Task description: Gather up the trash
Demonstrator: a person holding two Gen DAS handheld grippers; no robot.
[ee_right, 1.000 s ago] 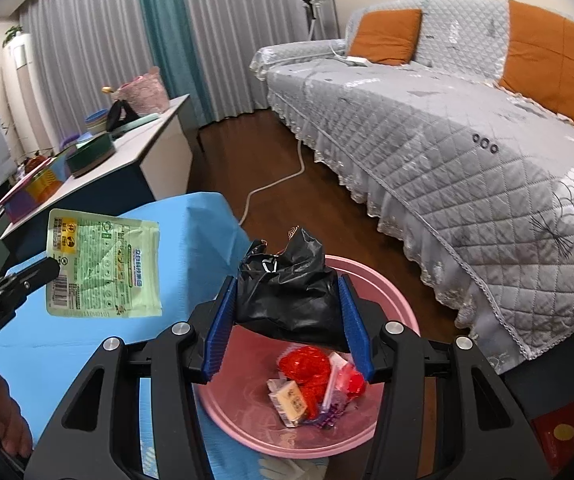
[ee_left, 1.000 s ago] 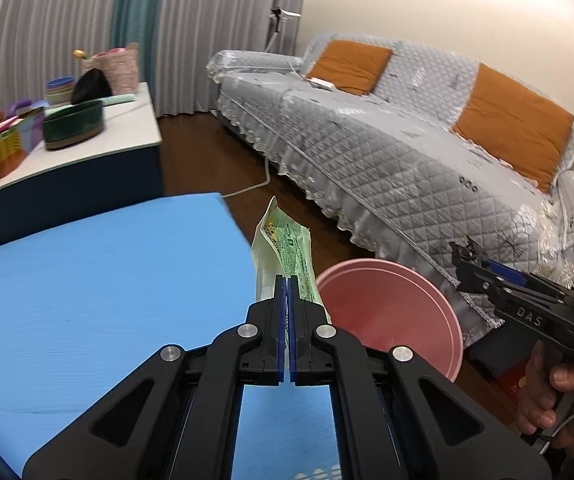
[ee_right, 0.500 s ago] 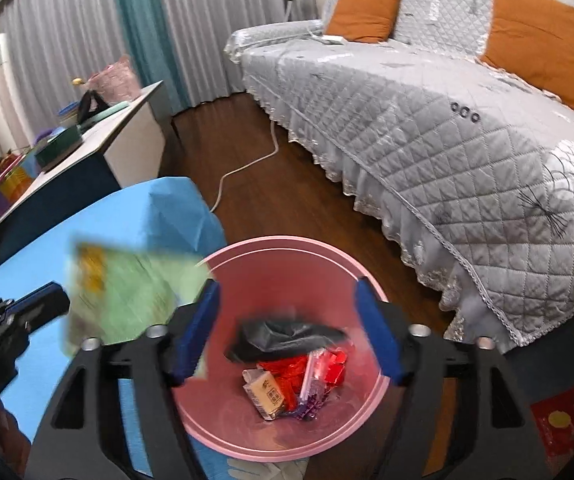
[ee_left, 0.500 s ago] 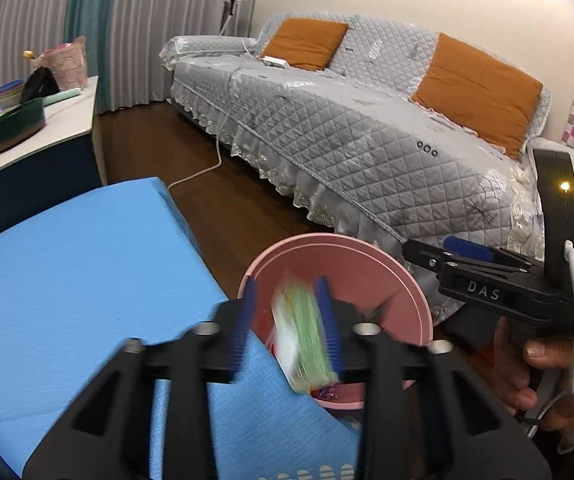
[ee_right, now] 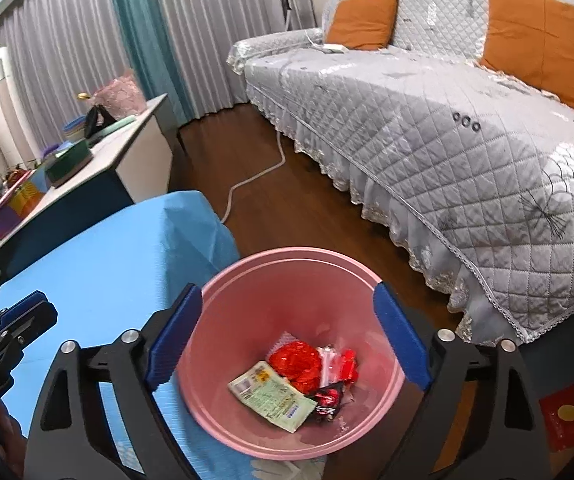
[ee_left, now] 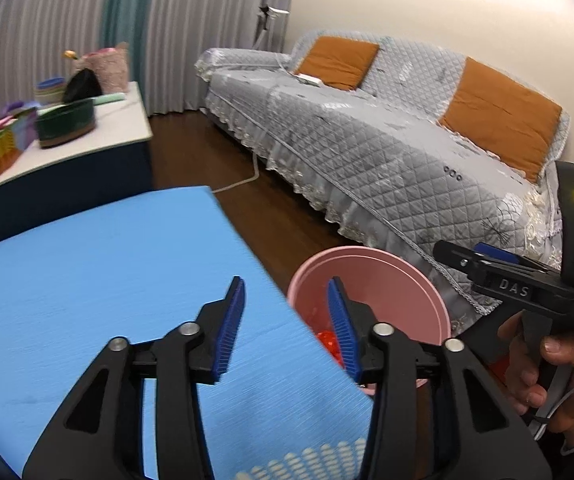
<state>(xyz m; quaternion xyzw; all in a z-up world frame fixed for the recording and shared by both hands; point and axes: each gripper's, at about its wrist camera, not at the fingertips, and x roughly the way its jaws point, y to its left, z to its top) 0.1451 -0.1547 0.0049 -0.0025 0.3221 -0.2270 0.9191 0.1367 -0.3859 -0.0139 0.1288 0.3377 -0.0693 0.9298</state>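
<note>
A pink bin stands on the floor beside the blue table. Inside it lie a green-and-white packet, red wrappers and a small dark wrapper. My right gripper hangs straight above the bin, its jaws opening wide with nothing between them. My left gripper hovers over the table's right edge next to the bin, jaws also opening and empty. The right gripper shows at the right of the left wrist view, held by a hand.
A grey quilted sofa with orange cushions runs along the right. A white cable crosses the wooden floor. A white-topped side table with baskets and boxes stands at the left. A red carton lies near the sofa's end.
The left gripper let go of the green packet and the right let go of the black bag; both jaws opened. The packet now lies in the bin, and the left gripper drew back over the table.
</note>
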